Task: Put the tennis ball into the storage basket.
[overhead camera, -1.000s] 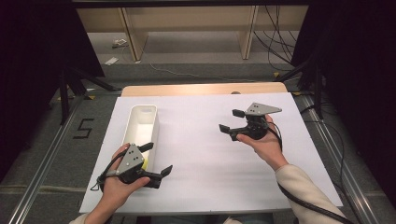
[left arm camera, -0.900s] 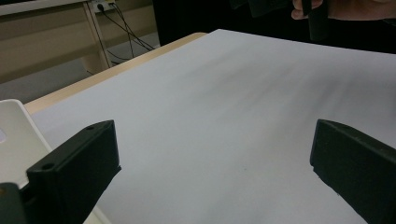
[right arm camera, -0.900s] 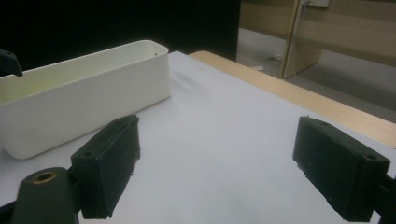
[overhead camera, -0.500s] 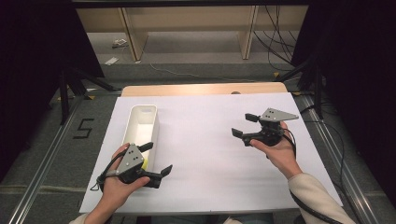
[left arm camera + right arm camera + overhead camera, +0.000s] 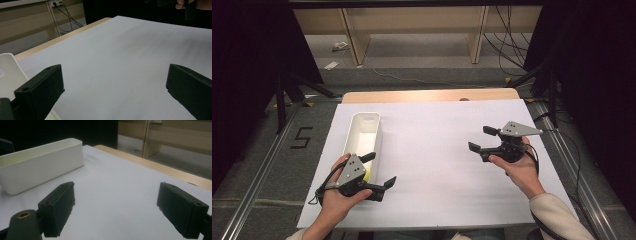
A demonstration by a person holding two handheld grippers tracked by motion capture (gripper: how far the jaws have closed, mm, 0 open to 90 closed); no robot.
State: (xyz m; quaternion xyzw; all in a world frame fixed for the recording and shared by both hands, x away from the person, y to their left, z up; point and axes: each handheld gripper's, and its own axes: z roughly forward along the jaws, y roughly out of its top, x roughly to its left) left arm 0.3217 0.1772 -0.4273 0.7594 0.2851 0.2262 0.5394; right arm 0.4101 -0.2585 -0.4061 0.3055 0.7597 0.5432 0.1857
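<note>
Bin (image 5: 362, 131), white, oblong, one only, lying lengthwise near left edge of white table (image 5: 437, 190), long axis running from near edge toward far edge. Something yellow (image 5: 367, 175) at its near end, partly hidden behind left gripper; identity not resolvable.

Left gripper (image 5: 381, 171) held in left hand (image 5: 337, 200) at near-left corner, just beside near end of bin, jaws spread wide, nothing between them. Contact with bin: cannot tell from high view.

Right gripper (image 5: 483, 138) held in right hand (image 5: 519, 167) toward right edge, well apart from bin, jaws likewise spread wide and empty, pointing left across table.

Count: two grippers, two hands, one bin, one table.

Left gripper view: bin corner (image 5: 8, 75) at lower left beside own jaw, bare white surface between jaws, other hand's fingers (image 5: 181, 5) at top right. Right gripper view: whole long side wall of bin (image 5: 40, 167) across table, wooden table edge (image 5: 160, 168) beyond white surface.
</note>
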